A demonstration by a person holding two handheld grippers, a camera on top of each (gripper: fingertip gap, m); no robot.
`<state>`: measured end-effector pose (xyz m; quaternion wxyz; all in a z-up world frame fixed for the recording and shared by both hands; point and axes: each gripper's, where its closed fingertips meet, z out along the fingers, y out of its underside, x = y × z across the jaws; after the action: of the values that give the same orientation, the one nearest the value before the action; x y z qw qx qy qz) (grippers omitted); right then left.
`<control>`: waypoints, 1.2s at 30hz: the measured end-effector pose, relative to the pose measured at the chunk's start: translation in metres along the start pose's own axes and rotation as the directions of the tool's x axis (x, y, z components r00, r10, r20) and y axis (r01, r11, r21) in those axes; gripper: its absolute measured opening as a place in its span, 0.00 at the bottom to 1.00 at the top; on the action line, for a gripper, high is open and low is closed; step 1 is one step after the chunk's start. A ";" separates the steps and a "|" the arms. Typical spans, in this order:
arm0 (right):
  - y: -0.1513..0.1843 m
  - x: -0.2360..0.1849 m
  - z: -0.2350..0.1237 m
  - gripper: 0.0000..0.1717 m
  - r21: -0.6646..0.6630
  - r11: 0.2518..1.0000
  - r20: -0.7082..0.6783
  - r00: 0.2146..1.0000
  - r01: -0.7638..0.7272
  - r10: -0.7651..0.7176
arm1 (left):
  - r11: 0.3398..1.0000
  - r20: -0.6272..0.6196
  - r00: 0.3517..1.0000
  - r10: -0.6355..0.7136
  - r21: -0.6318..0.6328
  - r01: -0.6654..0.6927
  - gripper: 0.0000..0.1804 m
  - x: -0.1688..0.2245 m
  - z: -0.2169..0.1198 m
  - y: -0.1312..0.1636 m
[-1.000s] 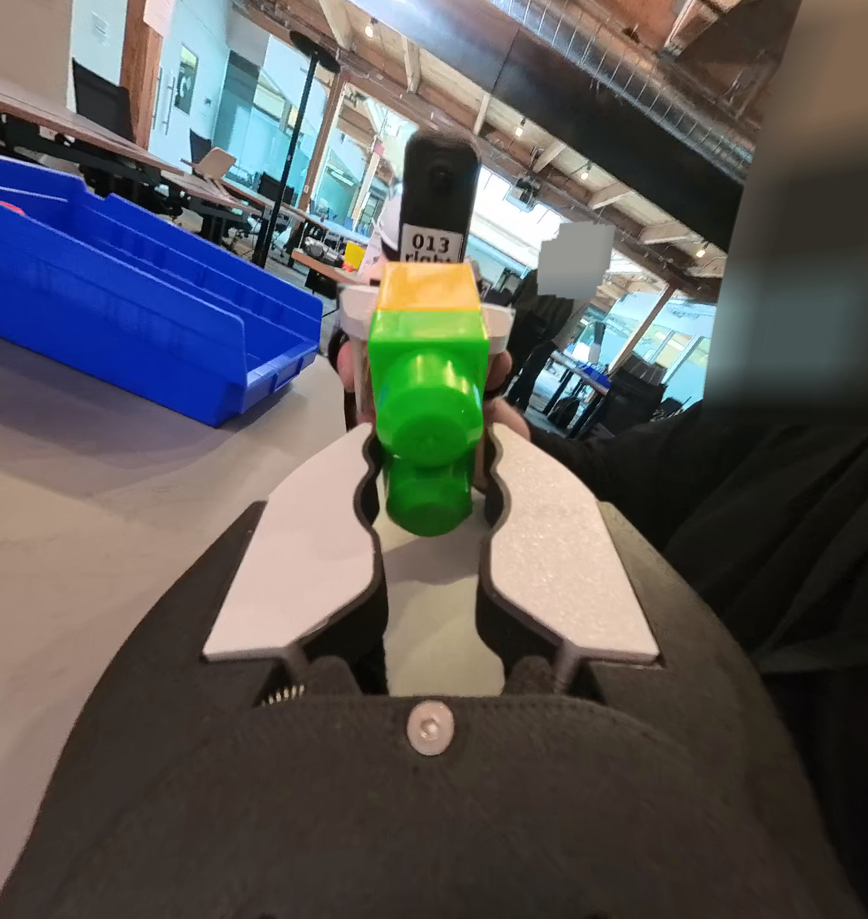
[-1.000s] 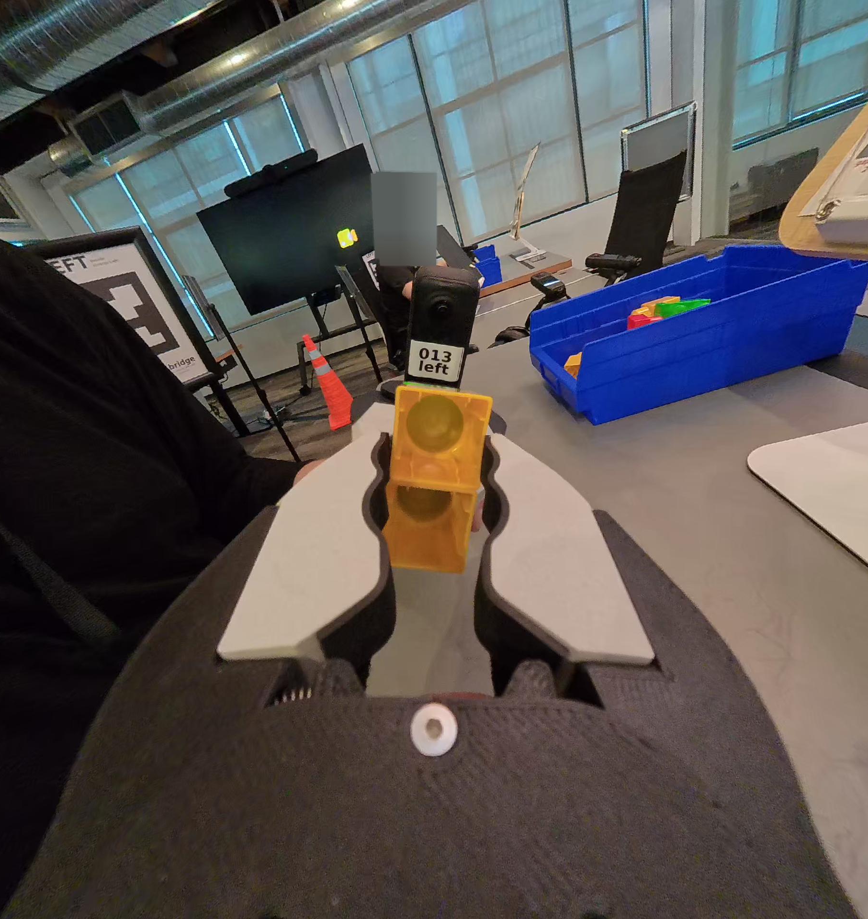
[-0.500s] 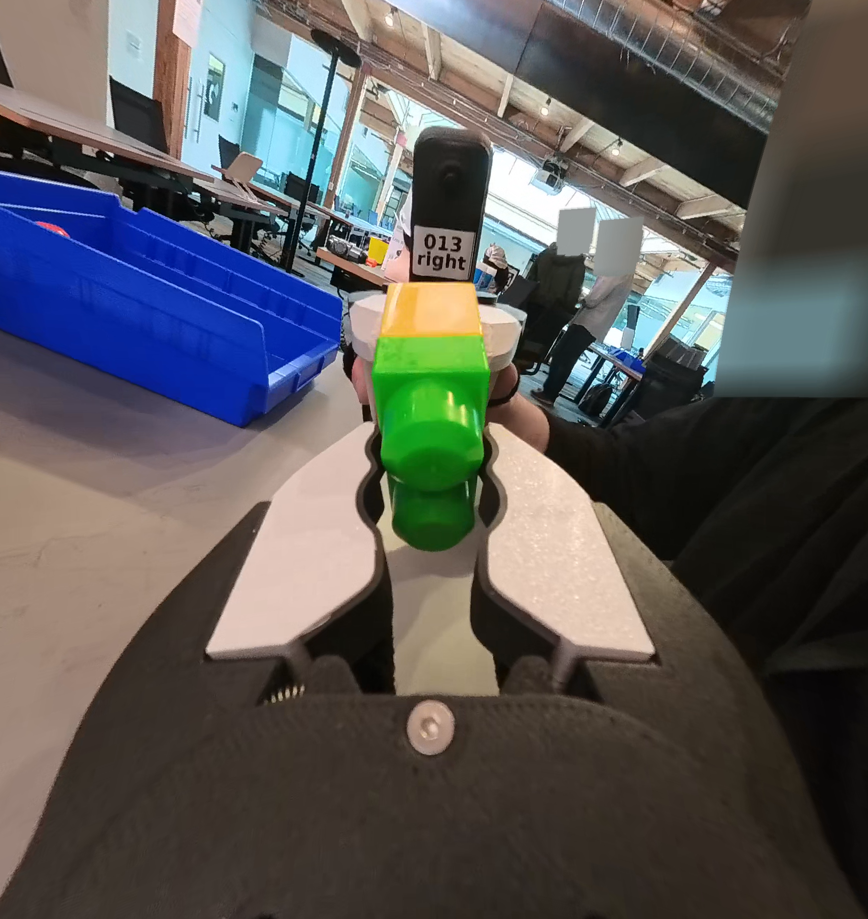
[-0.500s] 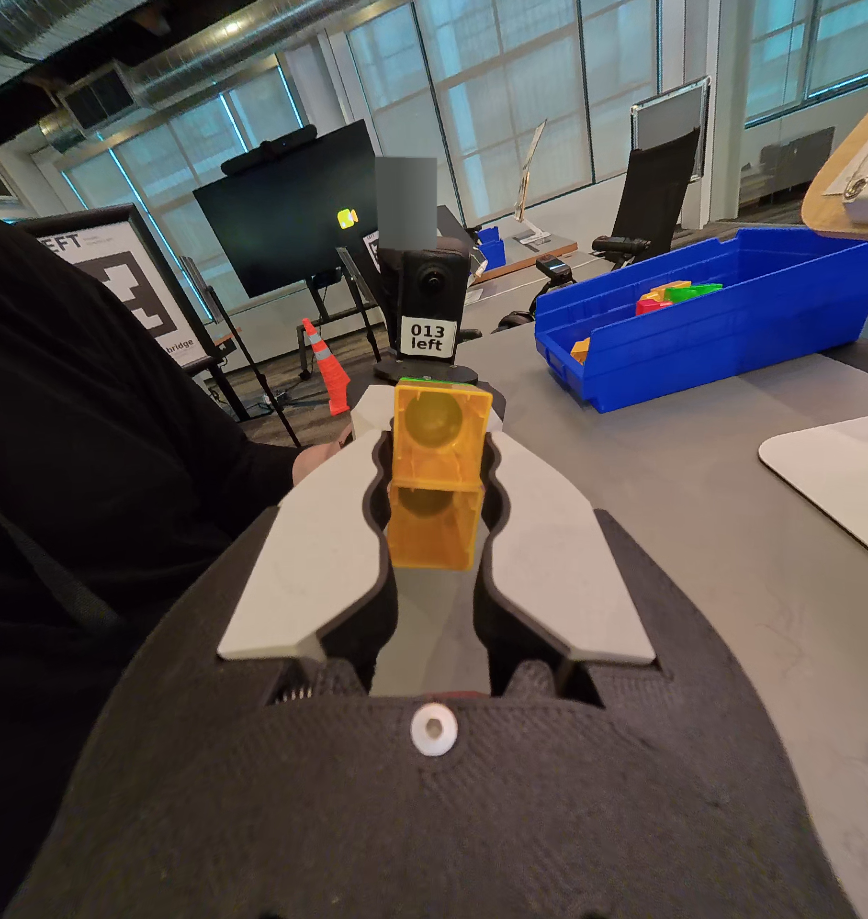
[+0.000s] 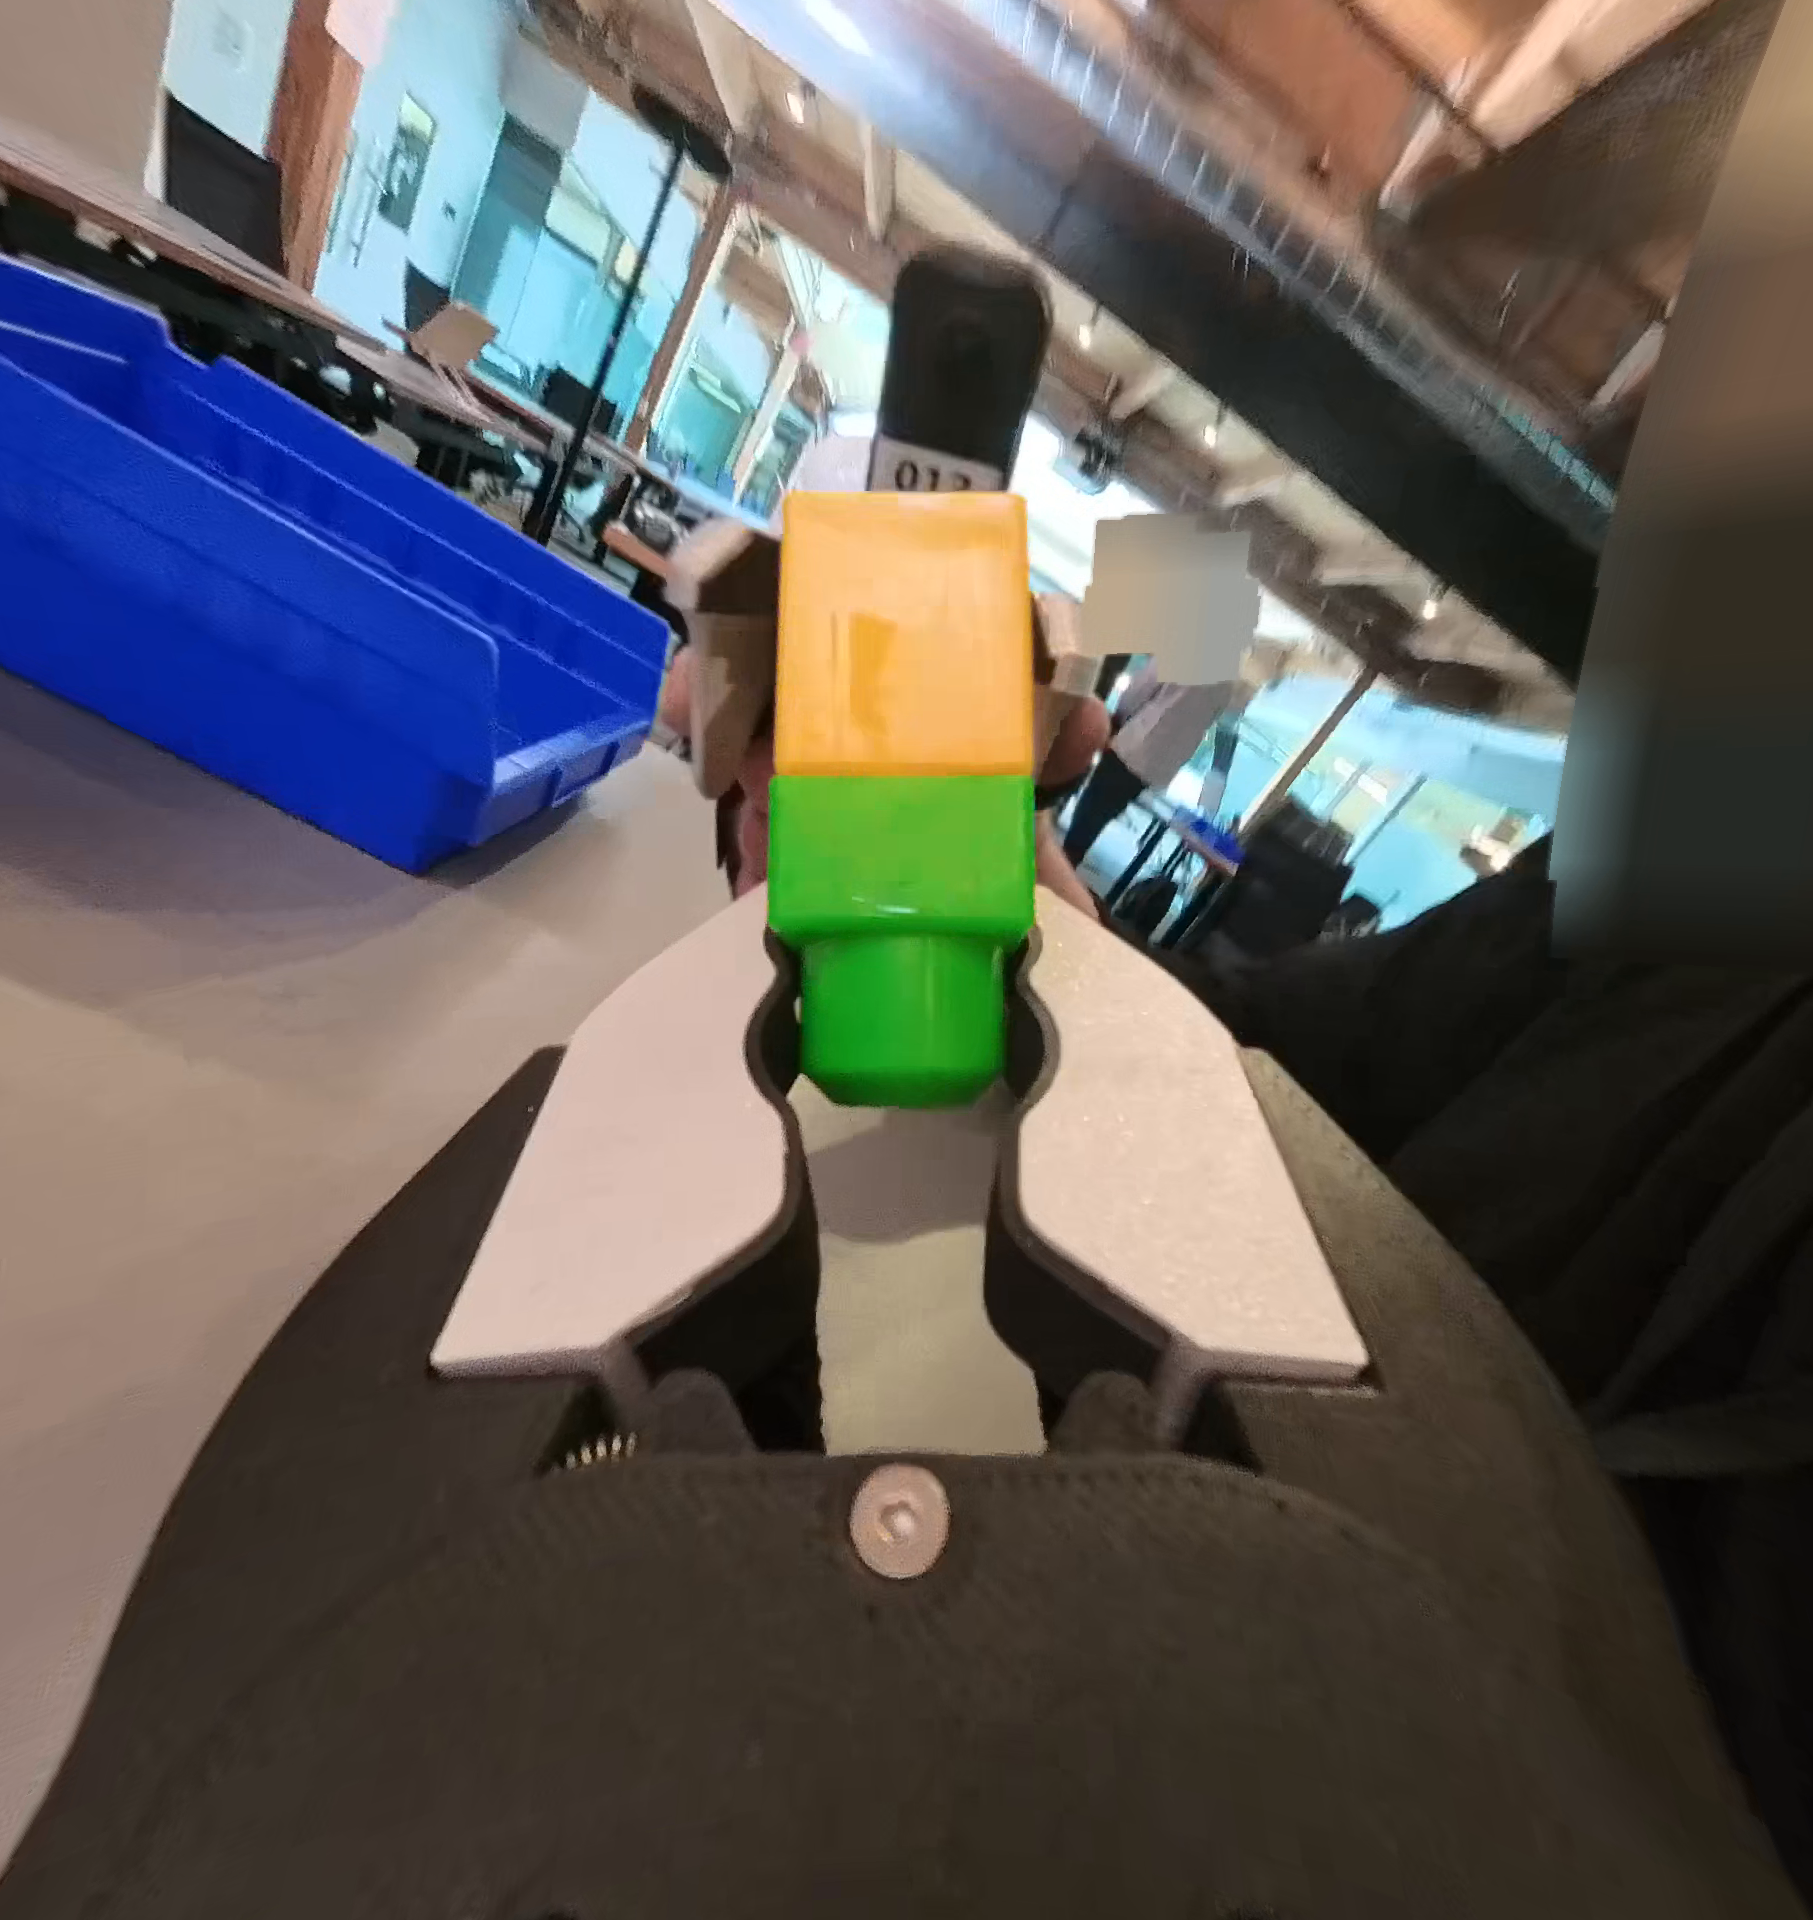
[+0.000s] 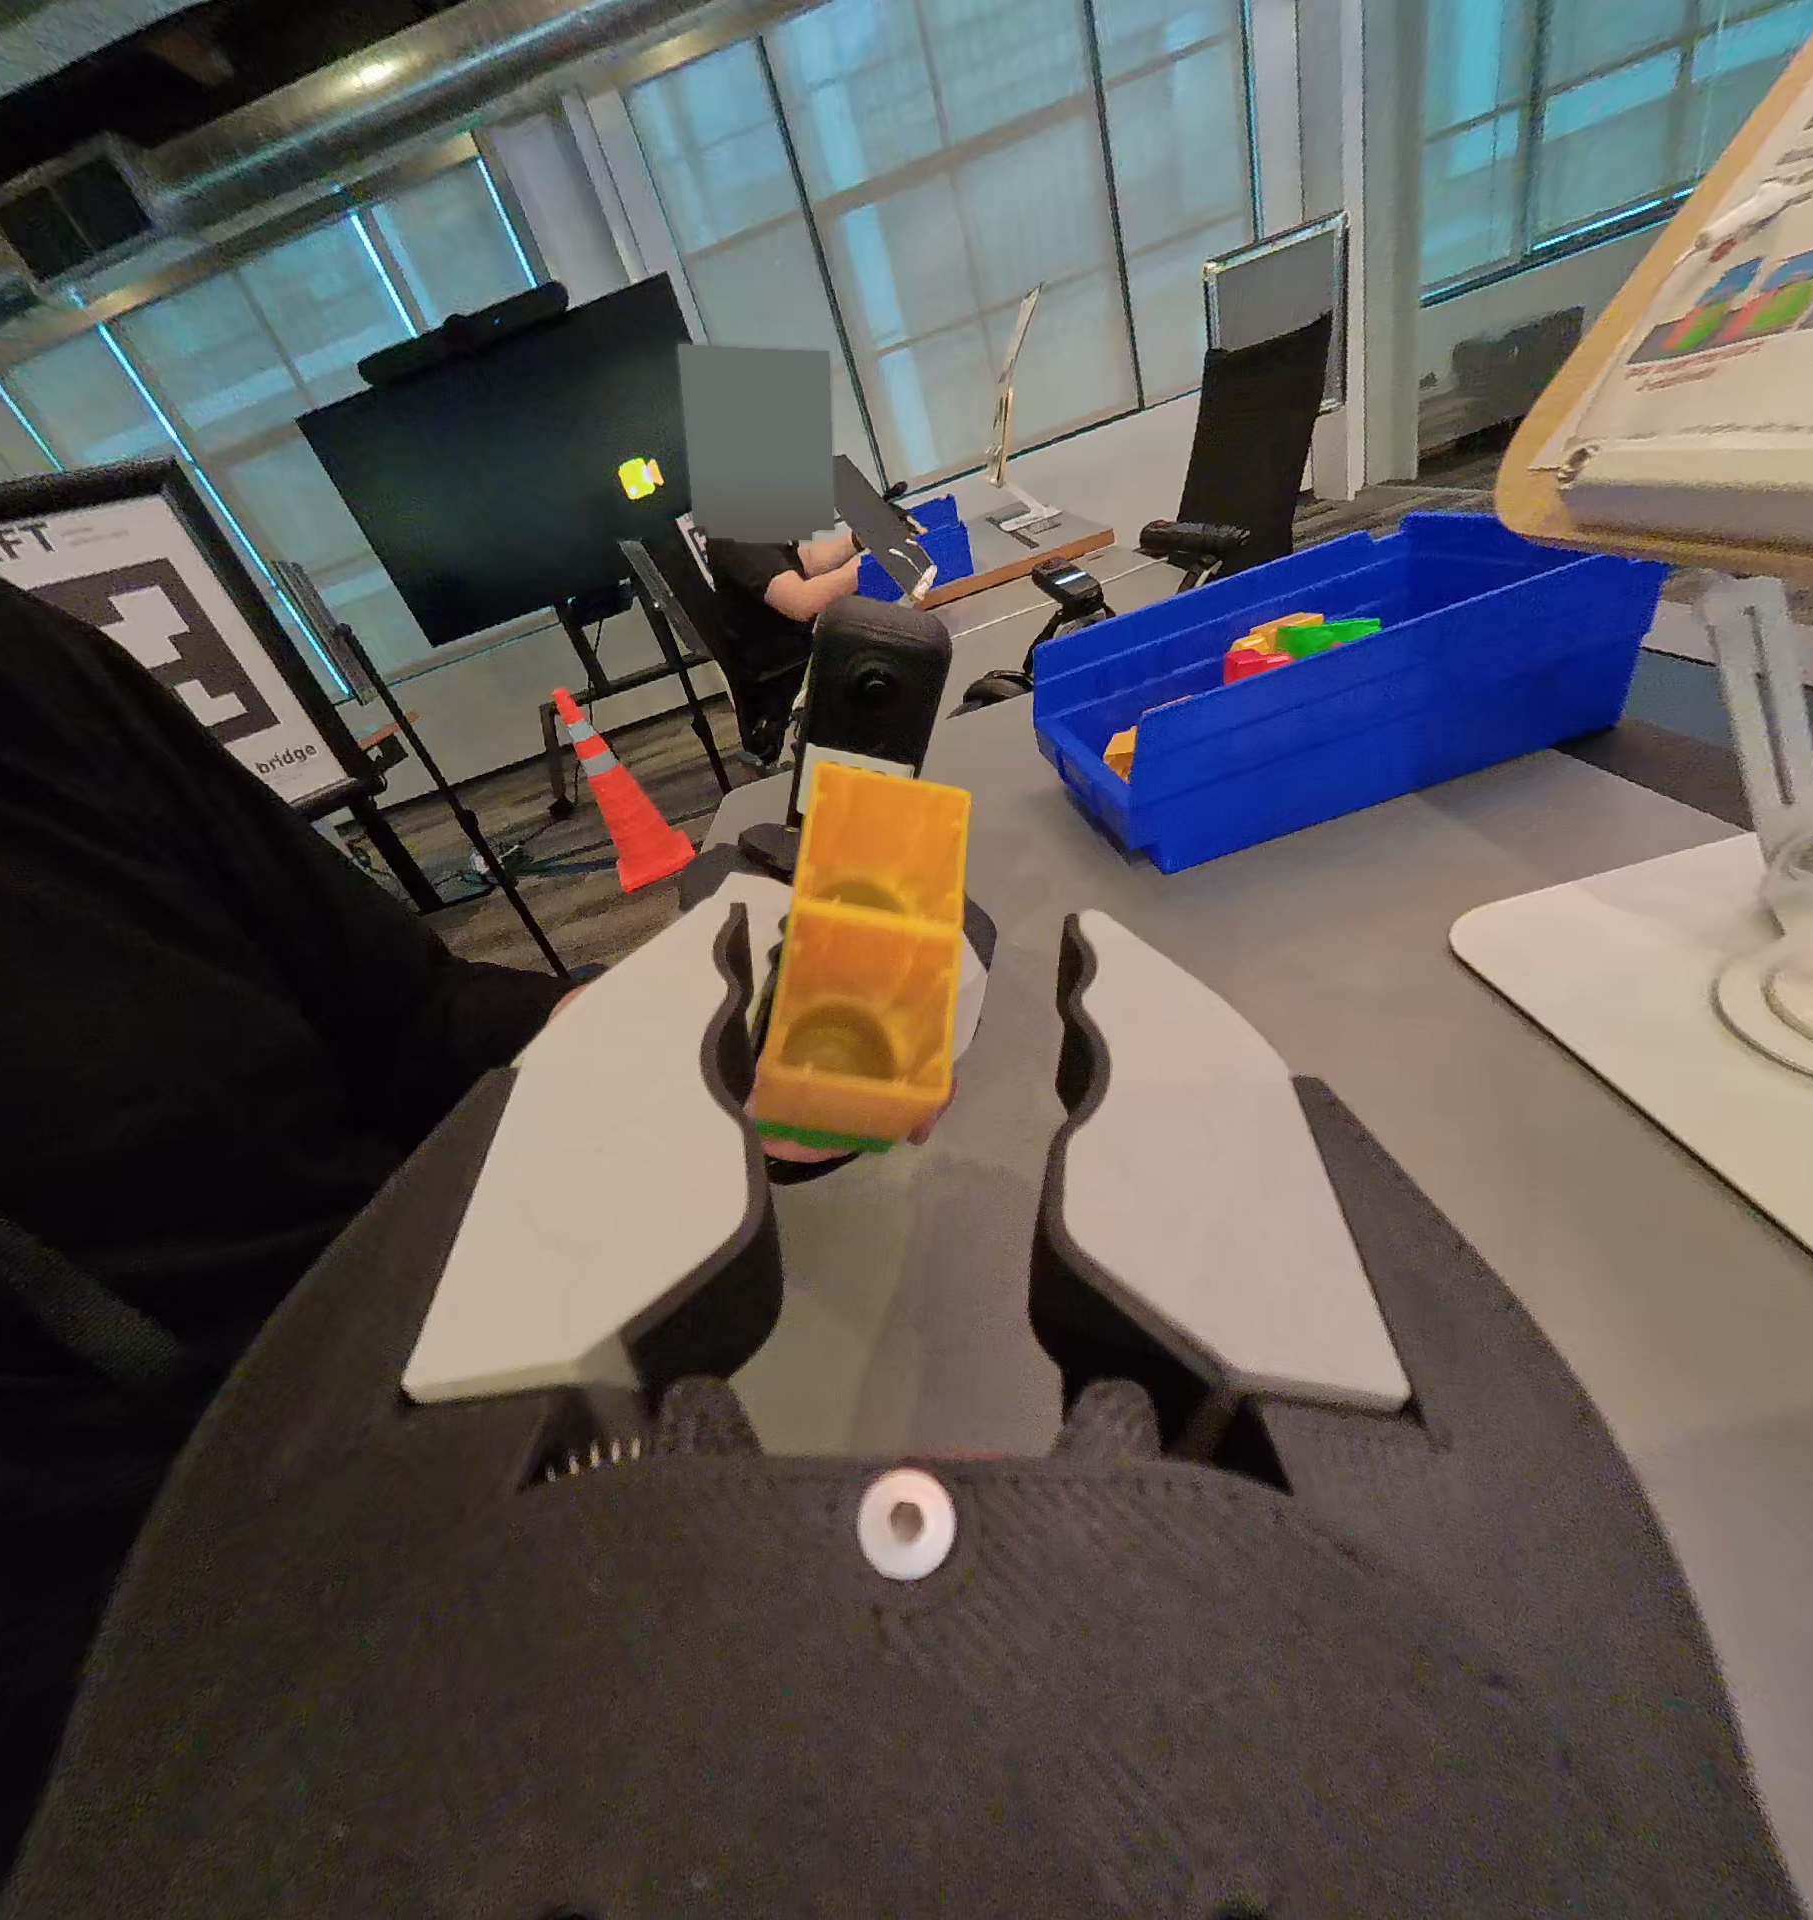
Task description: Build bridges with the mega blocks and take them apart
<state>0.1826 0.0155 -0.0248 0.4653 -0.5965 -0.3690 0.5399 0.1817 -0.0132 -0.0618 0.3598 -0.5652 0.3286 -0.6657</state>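
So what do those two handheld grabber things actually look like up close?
Each gripper, left and right, has a rough matte-black plastic body, one pale screw in the middle, and two flat light-grey fingers with wavy black inner edges. A small spring shows at one finger's base. The person wears black sleeves.

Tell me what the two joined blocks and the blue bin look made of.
Orange block and green block: apparently smooth, glossy moulded plastic, given the bright highlights; the orange one's underside shows hollow cells. Blue bin: probably rigid plastic, semi-gloss, with thin moulded walls.
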 end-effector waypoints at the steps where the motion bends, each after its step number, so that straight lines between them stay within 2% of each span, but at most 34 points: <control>1: 0.001 0.002 -0.003 0.34 -0.010 1.000 -0.006 1.000 -0.002 0.001 | 1.000 -0.002 1.000 -0.017 0.016 0.018 0.20 -0.002 -0.001 -0.001; 4: 0.013 0.000 -0.002 0.30 -0.076 0.997 0.019 1.000 -0.023 0.024 | 0.999 -0.012 1.000 -0.029 0.026 0.029 0.20 -0.001 0.001 -0.001; 6: 0.018 -0.005 0.000 0.22 -0.091 0.995 0.055 0.998 -0.032 0.037 | 0.999 -0.001 1.000 -0.021 0.023 0.021 0.20 -0.003 0.001 -0.001; 16: 0.022 -0.010 0.001 0.21 -0.158 0.987 0.062 0.998 0.023 -0.014 | 1.000 -0.001 1.000 -0.009 -0.010 0.009 0.20 -0.001 0.000 0.003; 26: 0.021 -0.002 0.004 0.22 -0.122 0.993 0.027 1.000 -0.003 0.006 | 1.000 0.034 0.999 0.007 0.015 -0.008 0.20 -0.006 -0.004 -0.004; 29: 0.012 -0.002 0.004 0.30 -0.083 0.997 0.024 1.000 0.004 -0.002 | 1.000 0.036 0.999 0.013 -0.011 -0.013 0.20 -0.006 -0.002 -0.001; 31: 0.012 -0.002 0.005 0.30 -0.083 0.997 0.027 1.000 0.004 -0.002 | 1.000 0.023 1.000 0.002 -0.018 -0.001 0.20 -0.005 0.000 0.001; 36: 0.012 -0.005 0.009 0.21 -0.063 0.998 0.048 0.999 -0.021 0.024 | 0.998 0.026 0.999 0.021 -0.056 -0.019 0.20 -0.004 0.005 0.007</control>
<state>0.1718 0.0085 -0.0348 0.4314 -0.6015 -0.3901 0.5477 0.1880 -0.0134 -0.0693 0.3547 -0.5804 0.3481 -0.6451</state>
